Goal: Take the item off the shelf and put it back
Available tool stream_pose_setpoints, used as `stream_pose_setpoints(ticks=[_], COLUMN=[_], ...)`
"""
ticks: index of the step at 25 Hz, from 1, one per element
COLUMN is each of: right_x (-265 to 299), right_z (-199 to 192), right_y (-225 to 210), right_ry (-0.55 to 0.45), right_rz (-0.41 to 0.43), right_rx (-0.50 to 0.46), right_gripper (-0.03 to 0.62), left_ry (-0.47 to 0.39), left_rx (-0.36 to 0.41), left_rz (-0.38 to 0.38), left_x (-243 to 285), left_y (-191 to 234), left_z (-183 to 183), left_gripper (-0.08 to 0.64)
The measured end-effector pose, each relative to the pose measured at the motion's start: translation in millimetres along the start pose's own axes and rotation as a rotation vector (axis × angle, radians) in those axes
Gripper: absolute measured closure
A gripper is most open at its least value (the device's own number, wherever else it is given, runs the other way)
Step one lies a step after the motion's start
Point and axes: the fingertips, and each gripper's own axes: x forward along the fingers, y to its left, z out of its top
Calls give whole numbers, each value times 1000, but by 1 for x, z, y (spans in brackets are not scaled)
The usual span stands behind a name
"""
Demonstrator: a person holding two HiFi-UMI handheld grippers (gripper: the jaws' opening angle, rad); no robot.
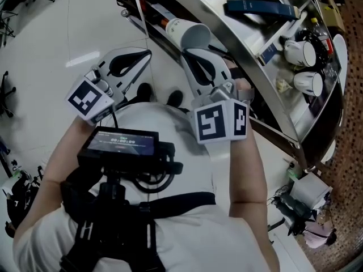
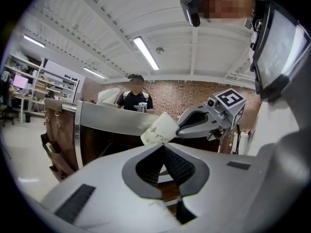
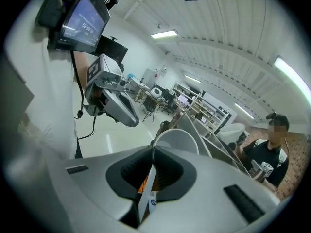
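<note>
Right gripper view: the right gripper (image 3: pixel 153 149) pinches the paper cup (image 3: pixel 181 140) by its rim wall, held just off the shelf (image 1: pixel 249 50) (likely mid-carry). The left gripper (image 2: pixel 163 146) is closed and empty.

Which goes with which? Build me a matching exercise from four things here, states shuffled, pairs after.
1. white cup
2. left hand-held gripper
3. blue box
4. white mugs

A. lies flat on the shelf
B. shut, nothing between its jaws
C. side by side on the shelf
D. rim pinched by the right hand-held gripper

Pairs: 1-D, 2-B, 3-A, 4-C.
</note>
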Motion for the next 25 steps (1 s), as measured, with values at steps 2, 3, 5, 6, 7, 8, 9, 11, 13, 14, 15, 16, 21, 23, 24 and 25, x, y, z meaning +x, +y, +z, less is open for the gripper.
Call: stream_pose_setpoints(ticks=[2, 3, 5, 6, 7, 8, 9, 11, 13, 14, 15, 16, 21, 23, 24, 25], right_x=[0, 0, 1, 2, 2, 3, 3, 3, 3, 3, 2, 2, -4, -6, -6, -7], right_z=[-1, -2, -2, -2, -3, -3, -3, -4, -6, -7, -7, -7, -4, -5, -6, -7], right_y=[2, 3, 3, 3, 3, 3, 3, 4, 4, 4, 3, 3, 0, 0, 1, 1], right_ry=[6, 9, 14, 15, 16, 17, 18, 19, 22, 22, 22, 21, 12, 12, 12, 13], right_rz=[10, 13, 16, 16, 15, 15, 16, 17, 16, 14, 11, 8, -12, -15, -16, -17], right_rx=[-2, -5, -10, -10, -8, -4, 0, 9, 16, 20, 24, 27, 32, 35, 38, 41], right_gripper=[569, 569, 569, 569, 569, 569, 570, 569, 569, 569, 569, 569, 569, 569, 569, 570], left_ry=[3, 3, 1, 0, 0, 1, 2, 2, 2, 3, 3, 4, 3, 0, -3, -8], left_rx=[1, 0, -1, -1, -1, -2, -4, -6, -8, -8, -8, -6, 15, 24, 25, 21], left_rz=[2, 2, 2, 1, 0, -2, -4, -7, -9, -11, -13, -15, -33, -29, -27, -29], left_x=[0, 1, 2, 2, 3, 3, 4, 5, 7, 8, 8, 9, 11, 12, 12, 12], left_y=[1, 1, 2, 2, 3, 3, 3, 3, 3, 2, 2, 1, -4, -4, -4, -5], left_z=[-1, -1, -2, -1, -1, -2, -2, -3, -3, -3, -4, -3, -1, 0, 0, 1], left_gripper=[552, 552, 552, 552, 552, 552, 552, 552, 552, 552, 552, 552, 552, 552, 552, 552])
